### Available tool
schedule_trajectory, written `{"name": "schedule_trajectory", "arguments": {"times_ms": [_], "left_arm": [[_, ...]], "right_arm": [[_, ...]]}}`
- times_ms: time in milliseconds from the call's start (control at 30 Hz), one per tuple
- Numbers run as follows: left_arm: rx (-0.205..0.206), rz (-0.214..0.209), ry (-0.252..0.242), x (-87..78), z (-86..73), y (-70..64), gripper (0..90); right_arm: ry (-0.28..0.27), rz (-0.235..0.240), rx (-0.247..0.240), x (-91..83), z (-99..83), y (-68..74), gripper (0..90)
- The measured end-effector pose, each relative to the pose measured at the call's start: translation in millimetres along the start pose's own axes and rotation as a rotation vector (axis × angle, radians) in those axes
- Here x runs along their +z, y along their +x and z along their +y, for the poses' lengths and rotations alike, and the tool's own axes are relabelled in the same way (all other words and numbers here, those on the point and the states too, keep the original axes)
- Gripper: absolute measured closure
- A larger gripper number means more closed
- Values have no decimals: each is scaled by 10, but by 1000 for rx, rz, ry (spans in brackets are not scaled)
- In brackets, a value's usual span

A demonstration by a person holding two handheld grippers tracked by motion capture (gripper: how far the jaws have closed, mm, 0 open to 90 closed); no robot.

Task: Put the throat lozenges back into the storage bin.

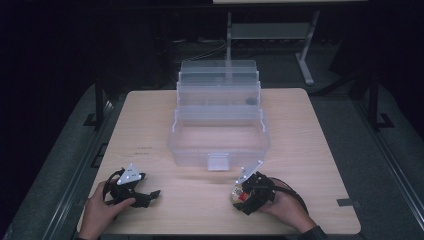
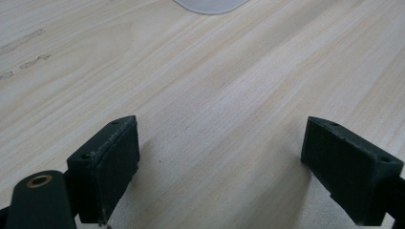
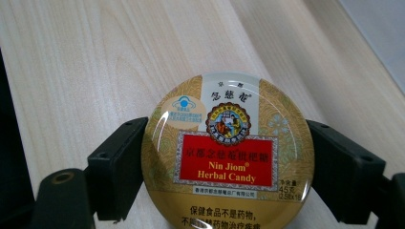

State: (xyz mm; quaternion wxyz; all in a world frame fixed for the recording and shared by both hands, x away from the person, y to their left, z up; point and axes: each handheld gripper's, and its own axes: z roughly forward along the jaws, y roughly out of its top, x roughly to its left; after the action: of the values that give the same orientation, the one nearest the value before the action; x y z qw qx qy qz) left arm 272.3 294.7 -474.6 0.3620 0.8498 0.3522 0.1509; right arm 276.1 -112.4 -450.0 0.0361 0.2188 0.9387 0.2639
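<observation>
I sit at a pale wooden tabletop (image 1: 310, 150) holding a gripper in each hand. My right gripper (image 3: 224, 162) is clamped on a round herbal candy tin (image 3: 228, 148), its two black jaws pressing opposite sides of the rim, with the printed gold and red lid facing the camera. From above, the tin (image 1: 239, 194) sits low near the front edge of the tabletop, in front of a clear plastic tiered storage box (image 1: 218, 120) that stands open in the middle. My left gripper (image 2: 219, 162) rests near the front left, jaws wide apart with only bare wood between them.

I judge the tin to be light, stiff and smooth, with a glossy lid that could slip. Gripping across the rim, at its widest point, seems the safest hold.
</observation>
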Motion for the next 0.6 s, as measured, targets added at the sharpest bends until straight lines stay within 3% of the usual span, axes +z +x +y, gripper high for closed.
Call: {"name": "schedule_trajectory", "arguments": {"times_ms": [600], "left_arm": [[0,0,0,0,0,0,119]], "right_arm": [[-14,-18,23,-157,-65,-77,196]]}}
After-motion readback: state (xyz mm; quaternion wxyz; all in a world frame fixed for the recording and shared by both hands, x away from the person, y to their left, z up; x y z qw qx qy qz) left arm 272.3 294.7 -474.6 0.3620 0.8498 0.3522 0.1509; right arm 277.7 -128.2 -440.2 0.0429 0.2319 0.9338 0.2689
